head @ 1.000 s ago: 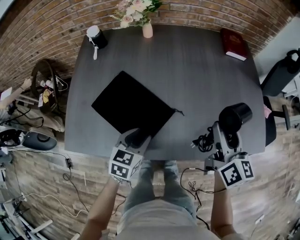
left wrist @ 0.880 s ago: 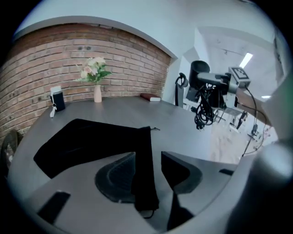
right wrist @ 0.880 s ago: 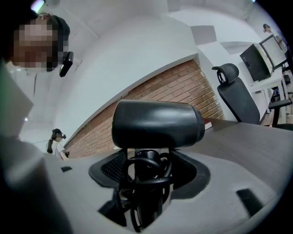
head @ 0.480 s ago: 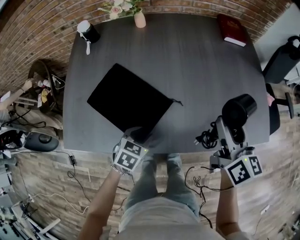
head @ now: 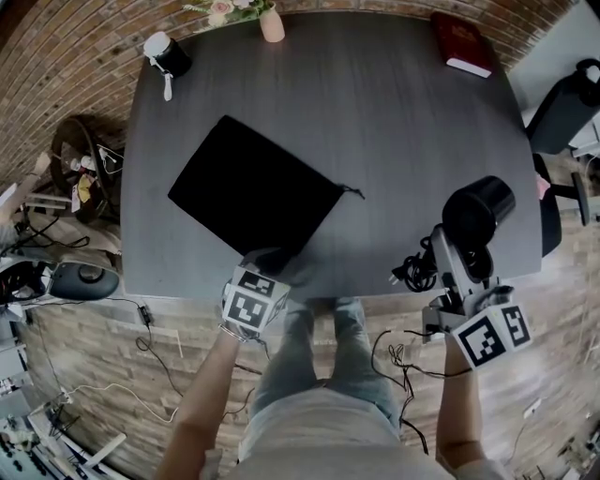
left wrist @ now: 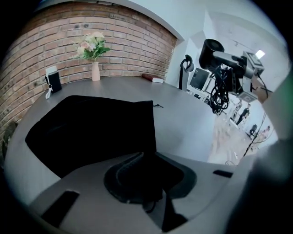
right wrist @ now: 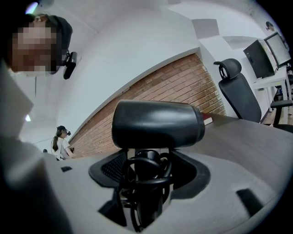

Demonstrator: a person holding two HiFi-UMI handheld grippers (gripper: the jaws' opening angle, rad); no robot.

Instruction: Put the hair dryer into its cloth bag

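A flat black cloth bag [head: 253,192] lies on the dark table [head: 403,131], its drawstring end toward the middle. My left gripper [head: 272,262] is at the bag's near corner by the table's front edge. Its jaws are closing, and black cloth [left wrist: 91,128] is pinched between them in the left gripper view [left wrist: 146,155]. The black hair dryer [head: 476,214] is held upright over the table's right front edge, with my right gripper [head: 459,267] shut on its handle. The barrel [right wrist: 158,123] sits above the jaws, and the coiled cord [head: 415,272] hangs beside the handle.
A flower vase [head: 271,23] and a small black-and-white object [head: 164,56] stand at the table's far edge. A red book [head: 461,42] lies at the far right corner. An office chair [head: 562,103] is to the right, and cables and clutter cover the floor at left.
My left gripper came down onto the bag's near corner and its jaws narrowed on the cloth. The right gripper kept the hair dryer nearly still.
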